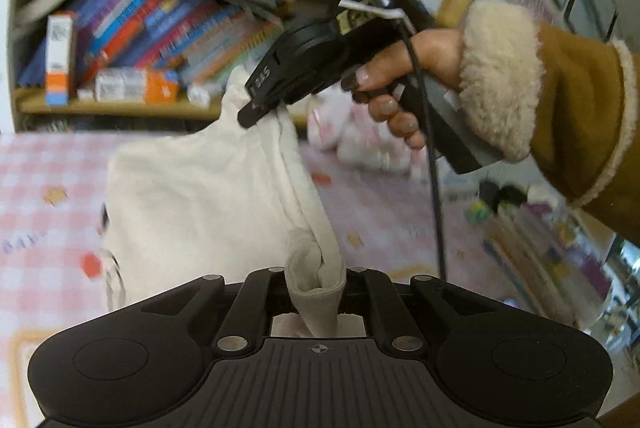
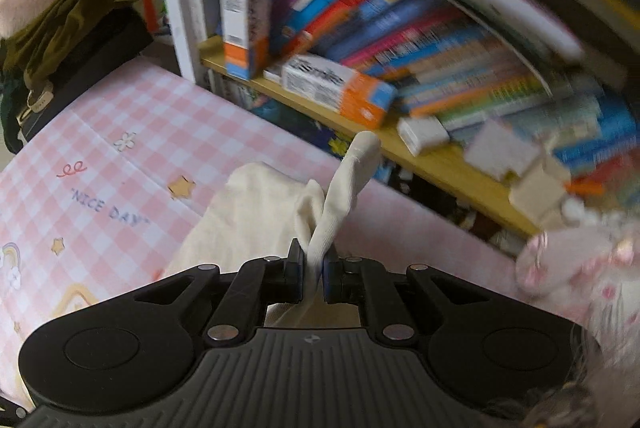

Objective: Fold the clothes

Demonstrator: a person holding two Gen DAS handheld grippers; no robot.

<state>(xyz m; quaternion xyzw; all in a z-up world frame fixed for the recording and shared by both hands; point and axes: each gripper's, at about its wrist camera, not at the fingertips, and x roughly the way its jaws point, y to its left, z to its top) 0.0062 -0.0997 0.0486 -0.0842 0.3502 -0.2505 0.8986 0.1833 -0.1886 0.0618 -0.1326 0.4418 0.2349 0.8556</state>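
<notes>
Motion-blurred books (image 2: 460,60); garment (image 1: 200,196) print partly hidden.

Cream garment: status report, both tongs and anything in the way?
Left tongs shut on the cream garment. Right tongs shut on it too. Garment lifted off the pink checked cloth. Bookshelf close behind.

place: home bedroom | cues: bookshelf (image 2: 400,40), pink checked cover (image 2: 100,164), plush toy (image 1: 360,136)

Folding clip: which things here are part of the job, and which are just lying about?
In the job:
white garment
left gripper, shut on its edge
right gripper, shut on its edge

Lying about:
books on the shelf
orange boxes
pink plush toy
olive cloth
checked pink cover
</notes>
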